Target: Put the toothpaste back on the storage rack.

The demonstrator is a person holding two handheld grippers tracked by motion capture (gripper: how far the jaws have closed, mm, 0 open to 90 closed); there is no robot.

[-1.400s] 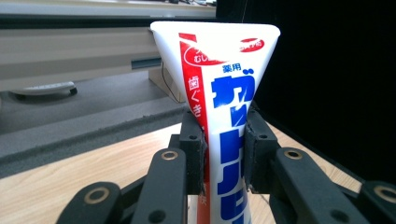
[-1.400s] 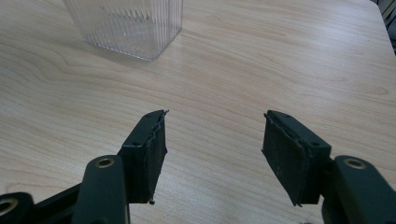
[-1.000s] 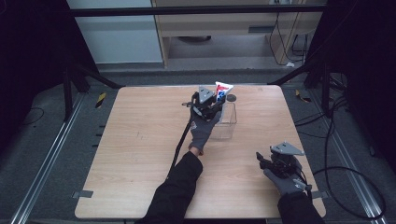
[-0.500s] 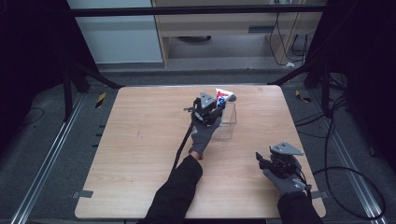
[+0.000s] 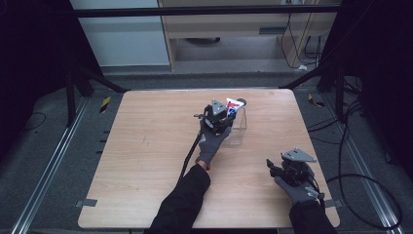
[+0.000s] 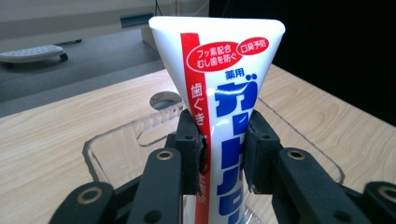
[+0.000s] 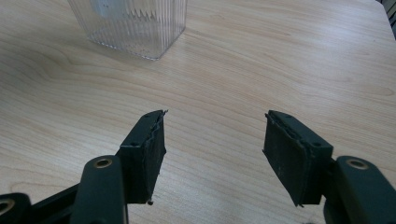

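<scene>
Pale wood grain covers the desk (image 5: 146, 161), which stands on dark carpet with a cabinet behind it.

From the high view, the clear container (image 5: 238, 127) sits toward the far side of the desk, right of its middle. The left tool (image 5: 223, 113) hangs directly over that container with a toothpaste tube (image 5: 232, 106) poking up beyond it. The right tool (image 5: 271, 165) rests well apart from the container, nearer the person and to its right, close to the desk's front edge.

The left gripper view adds what the high one cannot: the tube stands upright, crimped end on top, white with a red stripe and blue lettering, and its lower part sits inside the container (image 6: 116, 144). The left tool (image 6: 223, 149) has its jaws against both sides of the tube (image 6: 224, 70), gripping it; they have just been easing apart.

The right gripper view shows the container's ribbed wall (image 7: 135, 28) resting on the desk, up ahead. The right tool (image 7: 215, 158) stands open, nothing between its jaws, bare wood beneath; these jaws too have just been widening slightly.
</scene>
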